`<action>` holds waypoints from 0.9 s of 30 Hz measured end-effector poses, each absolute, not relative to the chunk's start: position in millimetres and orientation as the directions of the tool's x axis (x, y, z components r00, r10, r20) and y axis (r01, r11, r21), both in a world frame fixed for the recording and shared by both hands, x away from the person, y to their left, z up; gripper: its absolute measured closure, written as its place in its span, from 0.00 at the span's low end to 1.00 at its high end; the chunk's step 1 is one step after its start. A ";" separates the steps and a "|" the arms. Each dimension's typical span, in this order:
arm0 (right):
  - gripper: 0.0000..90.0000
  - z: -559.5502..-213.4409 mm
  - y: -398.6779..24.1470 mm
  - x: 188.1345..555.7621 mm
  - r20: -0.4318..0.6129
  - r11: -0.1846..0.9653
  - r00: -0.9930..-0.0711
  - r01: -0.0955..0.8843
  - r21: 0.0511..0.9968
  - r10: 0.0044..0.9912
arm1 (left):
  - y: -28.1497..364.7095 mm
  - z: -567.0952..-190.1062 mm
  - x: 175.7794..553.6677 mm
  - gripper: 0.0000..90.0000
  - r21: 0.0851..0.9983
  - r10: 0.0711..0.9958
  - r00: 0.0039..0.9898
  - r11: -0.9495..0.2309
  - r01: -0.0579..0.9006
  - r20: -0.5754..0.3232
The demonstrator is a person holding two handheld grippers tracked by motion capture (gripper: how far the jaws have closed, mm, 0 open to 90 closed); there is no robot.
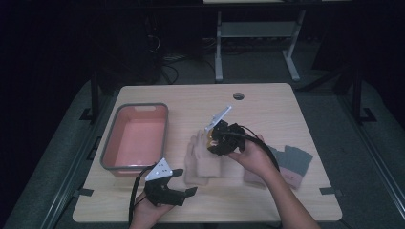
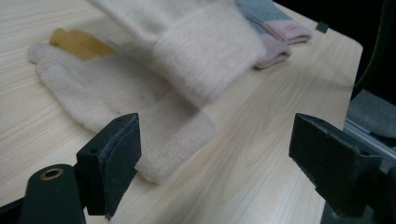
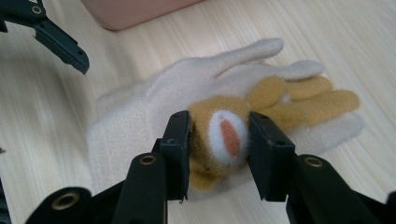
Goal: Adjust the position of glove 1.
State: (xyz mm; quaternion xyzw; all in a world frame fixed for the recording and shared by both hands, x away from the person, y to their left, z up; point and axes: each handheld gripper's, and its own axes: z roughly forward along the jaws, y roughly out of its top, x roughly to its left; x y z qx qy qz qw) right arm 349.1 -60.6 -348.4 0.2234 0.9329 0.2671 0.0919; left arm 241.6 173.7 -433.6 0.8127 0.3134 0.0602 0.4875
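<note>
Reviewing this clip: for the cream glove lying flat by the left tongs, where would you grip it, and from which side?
Grip the cream glove at its thick ribbed cuff, coming in low from the cuff end. It lies flat, cuff nearest the open left tongs, fingers pointing away.

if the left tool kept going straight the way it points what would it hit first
Most likely the cuff of the cream glove lying flat on the table, just beyond the open left tool and toward its left jaw. Depth is hard to judge; the middle of the gap faces bare wood.

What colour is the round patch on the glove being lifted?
White with an orange centre; right gripper view shows it best.
</note>
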 end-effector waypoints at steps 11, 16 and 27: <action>0.68 -362.2 -29.7 355.8 -0.028 0.771 -0.899 0.359 0.525 0.438 | 175.0 -432.5 241.6 0.19 0.828 0.581 0.785 -0.319 0.461 -0.214; 0.68 -365.4 -25.8 358.5 -0.019 0.774 -0.900 0.363 0.519 0.435 | 175.1 -433.3 241.7 0.19 0.825 0.585 0.780 -0.314 0.470 -0.221; 0.67 -399.4 -21.3 364.4 0.030 0.757 -0.881 0.422 0.499 0.471 | 175.3 -433.1 240.4 0.19 0.822 0.590 0.774 -0.309 0.478 -0.228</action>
